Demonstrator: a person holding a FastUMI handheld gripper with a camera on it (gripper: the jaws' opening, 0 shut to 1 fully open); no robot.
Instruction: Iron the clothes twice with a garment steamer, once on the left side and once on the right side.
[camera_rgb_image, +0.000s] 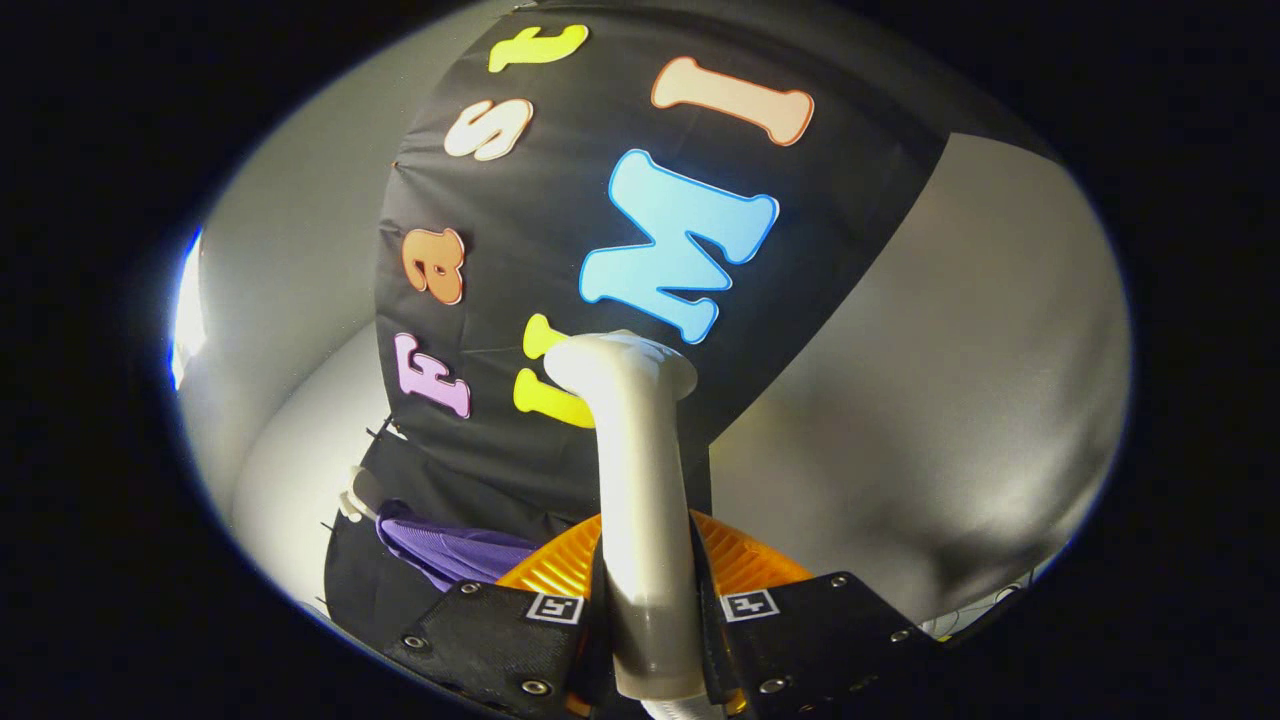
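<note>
We hold the garment steamer (640, 480) by its handle, pinched between both fingers of the gripper (648, 610), its head raised well beyond the purple garment (450, 550) hanging low beside them; a loosened pinch could let it twist or slip.

Pale steamer handle (640, 480) upright between fingers, head tilted forward; purple garment (450, 550) hanging beyond, lower left.

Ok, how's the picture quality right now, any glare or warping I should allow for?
Gripper view: fisheye bends the booth wall; a blown-out light patch glares beyond the purple garment; the steamer handle, clamped between the gripper fingers, looks sharp and evenly lit.
</note>
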